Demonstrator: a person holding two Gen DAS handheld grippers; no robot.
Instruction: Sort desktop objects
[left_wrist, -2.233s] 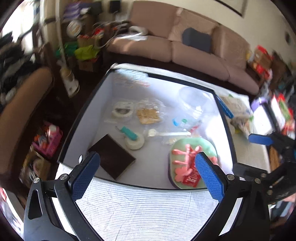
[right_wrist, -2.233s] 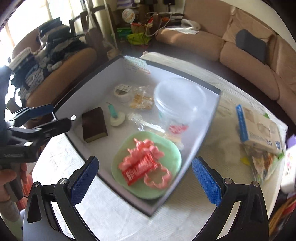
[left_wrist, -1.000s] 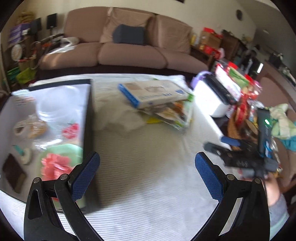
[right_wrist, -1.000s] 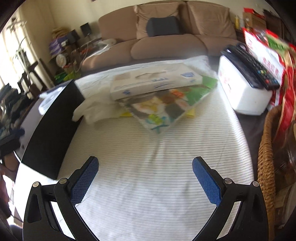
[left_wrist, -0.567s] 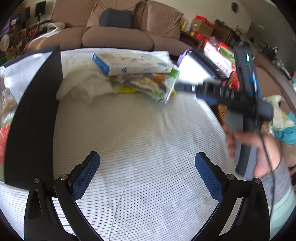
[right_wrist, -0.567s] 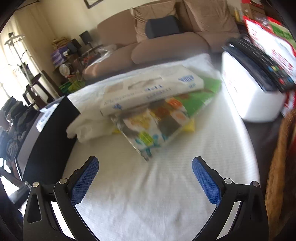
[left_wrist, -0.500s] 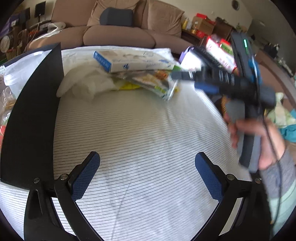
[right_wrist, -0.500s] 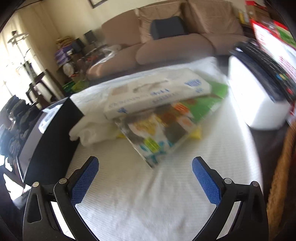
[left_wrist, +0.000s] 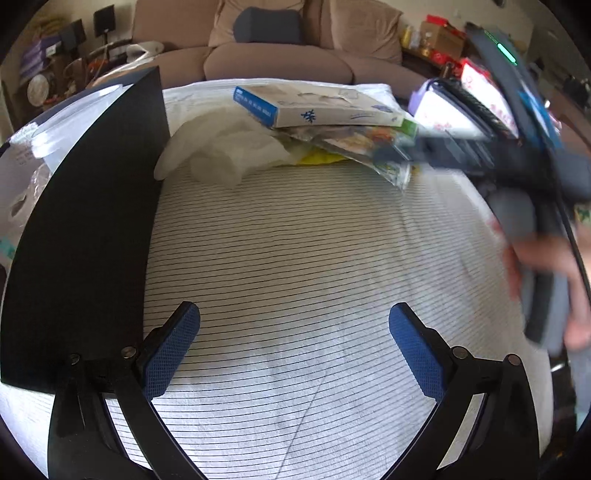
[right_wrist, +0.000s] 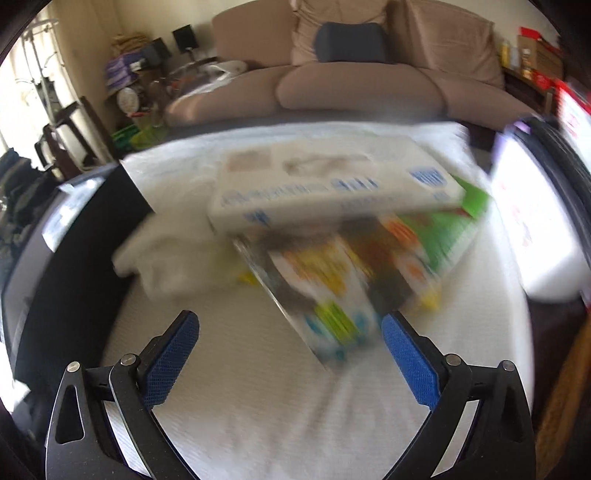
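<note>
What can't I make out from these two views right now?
- Right wrist view: print on the white box and colourful packet, motion-blurred.
- Left wrist view: tray contents, hidden behind the black tray wall.
- Left wrist view: right hand-held gripper fingertips, blurred.

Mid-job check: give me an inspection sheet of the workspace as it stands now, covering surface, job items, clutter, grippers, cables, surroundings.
Surface: striped white cloth, mostly bare in front of both grippers.
Job's things: blue-and-white box lying on a colourful packet; crumpled white bag beside them.
Clutter: black-walled tray at the left, contents largely hidden; white container at the right.
Grippers: left gripper jaws open, empty; right gripper jaws open, empty, close to the packet's corner, view blurred; hand holds it.
Cables: one dark cable by the hand.
Surroundings: brown sofa with a dark cushion; cluttered shelves at the left.
</note>
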